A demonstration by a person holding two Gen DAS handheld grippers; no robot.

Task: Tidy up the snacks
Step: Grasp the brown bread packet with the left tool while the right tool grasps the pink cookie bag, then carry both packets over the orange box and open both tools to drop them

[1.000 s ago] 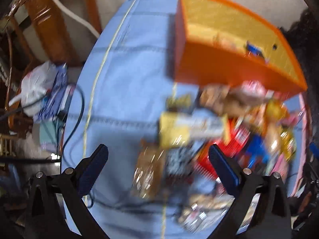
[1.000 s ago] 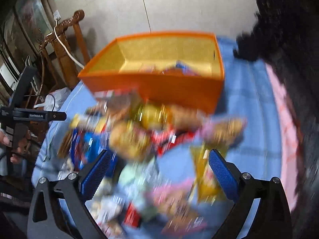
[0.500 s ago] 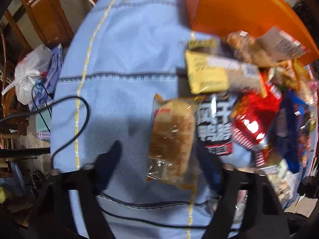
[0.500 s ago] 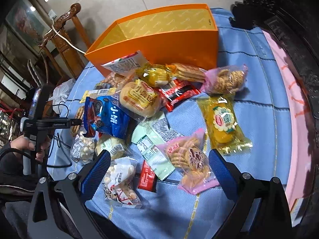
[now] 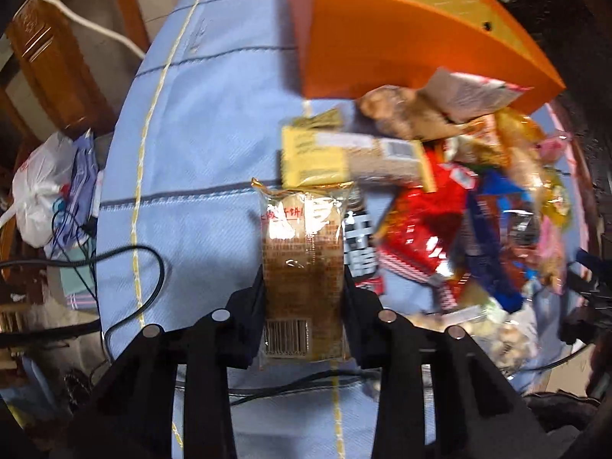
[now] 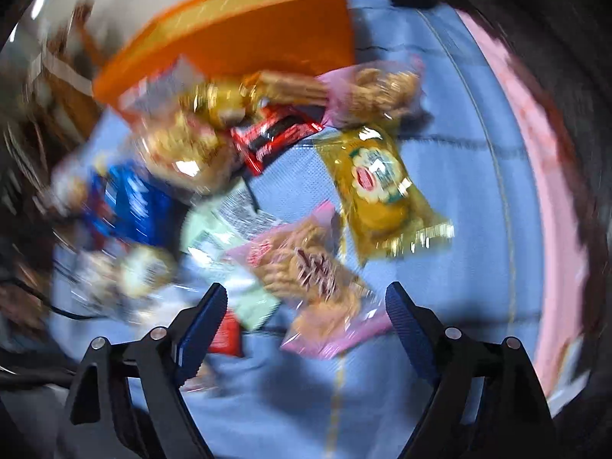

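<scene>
most snacks lying outside orange box. left gripper just closed, clamping cracker pack; right gripper narrowing, wide around pink cookie bag, not gripping.

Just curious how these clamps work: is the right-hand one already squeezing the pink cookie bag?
No. The right gripper stands open, its blue pads clear on either side of the pink cookie bag lying on the tablecloth.

Both my 2 fisheye views bend hard at the rims, with dark corners. My right view is smeared by motion blur throughout. My left is sharper centrally, with glare on the clear wrapper and soft shadows on the cloth.
</scene>
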